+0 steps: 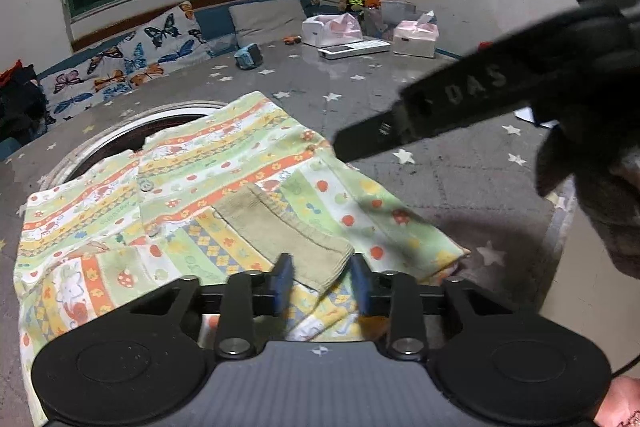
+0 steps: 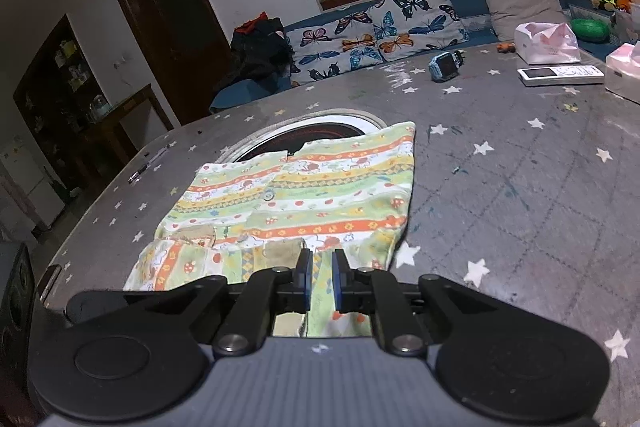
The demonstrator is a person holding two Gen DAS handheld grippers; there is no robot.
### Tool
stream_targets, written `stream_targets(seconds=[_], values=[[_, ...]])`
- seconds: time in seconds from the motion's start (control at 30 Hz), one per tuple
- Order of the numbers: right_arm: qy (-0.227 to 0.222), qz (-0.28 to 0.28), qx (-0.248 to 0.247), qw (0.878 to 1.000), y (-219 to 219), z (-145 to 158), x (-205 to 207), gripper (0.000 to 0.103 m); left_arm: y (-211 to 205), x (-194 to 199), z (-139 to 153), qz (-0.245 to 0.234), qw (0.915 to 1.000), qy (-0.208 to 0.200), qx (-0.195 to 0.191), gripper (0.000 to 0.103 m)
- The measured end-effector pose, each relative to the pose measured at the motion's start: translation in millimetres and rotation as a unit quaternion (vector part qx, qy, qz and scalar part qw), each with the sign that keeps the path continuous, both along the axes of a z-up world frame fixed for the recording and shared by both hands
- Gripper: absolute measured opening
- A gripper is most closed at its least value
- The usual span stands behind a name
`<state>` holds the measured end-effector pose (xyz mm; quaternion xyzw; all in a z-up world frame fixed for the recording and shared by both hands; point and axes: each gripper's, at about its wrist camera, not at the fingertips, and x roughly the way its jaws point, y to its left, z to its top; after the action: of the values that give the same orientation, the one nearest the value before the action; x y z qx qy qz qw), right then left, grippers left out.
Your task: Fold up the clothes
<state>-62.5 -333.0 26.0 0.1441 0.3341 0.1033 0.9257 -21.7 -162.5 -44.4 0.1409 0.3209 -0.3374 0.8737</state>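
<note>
Starry grey table [image 2: 500, 187], patterned shirt [image 2: 320, 195] (partly folded), left hand-held gripper [image 1: 322, 281] above it

Garment [image 1: 224, 187]: soft printed cotton-like cloth, matt, slightly nubby; its tan cuff [image 1: 280, 231] looks ribbed knit. Table cover [image 2: 500, 187]: grey starred sheet, mostly matt, scuffed, faint sheen far side (looks like vinyl, can't confirm). Left gripper [image 1: 320, 283] and right gripper [image 2: 320, 279]: matt black plastic links, shiny metal pivot pins, ribbed grey body, blue pads [image 2: 305, 267] look rubbery. Butterfly cushion [image 2: 380, 31] far: smooth cloth. Door [image 2: 168, 23] far left: dark wood, low gloss.
</note>
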Motion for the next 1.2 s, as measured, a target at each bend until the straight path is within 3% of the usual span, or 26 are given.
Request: stream_targets(seconds=[0.07, 0.23, 0.33, 0.53, 0.77, 1.0, 1.2], values=[[-0.002, 0.003, -0.006, 1.000, 1.7, 0.0, -2.3, 0.011, 8.7, 5.4, 3.6, 0.010, 0.9997, 0.011, -0.018, 0.004], [-0.003, 0.013, -0.015, 1.000, 7.5, 1.3, -4.1, 0.011, 54.8, 17.4, 37.7, 0.071, 0.9921, 0.011, -0.103, 0.004], [0.002, 0.031, -0.021, 0.999, 16.9, -0.5, 0.1, 0.016, 96.4, 25.2, 69.1, 0.114, 0.9801, 0.000, -0.163, 0.004], [0.002, 0.103, -0.060, 0.993, 65.3, -7.3, 15.3, 0.018, 159.7, 25.4, 115.6, 0.175, 0.9583, -0.052, -0.220, 0.004], [0.000, 0.174, -0.092, 0.981, 122.6, -15.1, 36.3, 0.018, 194.7, 17.1, 128.0, 0.212, 0.9430, -0.080, -0.244, 0.004], [-0.002, 0.239, -0.125, 0.963, 171.9, -27.0, 41.8, 0.021, 202.6, 17.5, 128.2, 0.209, 0.9423, -0.075, -0.250, 0.004], [-0.005, 0.236, -0.125, 0.964, 174.2, -26.6, 47.8, 0.025, 191.3, 14.6, 133.1, 0.188, 0.9464, -0.080, -0.250, 0.004]])
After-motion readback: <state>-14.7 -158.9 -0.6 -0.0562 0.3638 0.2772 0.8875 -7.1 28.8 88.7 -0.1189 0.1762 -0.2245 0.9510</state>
